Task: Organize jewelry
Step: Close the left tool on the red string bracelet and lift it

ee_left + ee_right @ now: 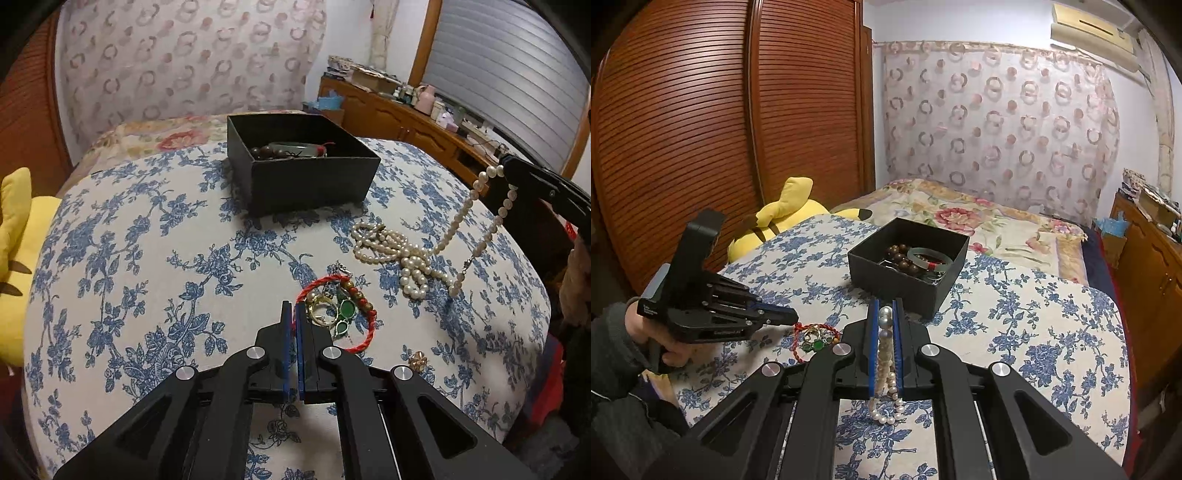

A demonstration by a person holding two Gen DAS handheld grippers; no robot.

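A black open box (306, 177) (905, 280) stands on the blue-flowered cloth and holds a brown bead bracelet (901, 258) and a pale green bangle (929, 258). My left gripper (294, 314) (794, 317) is shut on the red cord bracelet (354, 345) (798, 354), whose loop lies around a gold ring and green stone pieces (345, 310). My right gripper (885, 314) (508, 166) is shut on the pearl necklace (399, 251) (885, 369). One end of the strand is lifted; the rest lies heaped on the cloth.
A small gold ornament (417, 360) lies near the cloth's right edge. A yellow plush toy (783, 221) sits to the left by the wooden wardrobe. A cluttered wooden cabinet (406, 114) runs along the right. A sleeved hand (665, 343) holds the left gripper.
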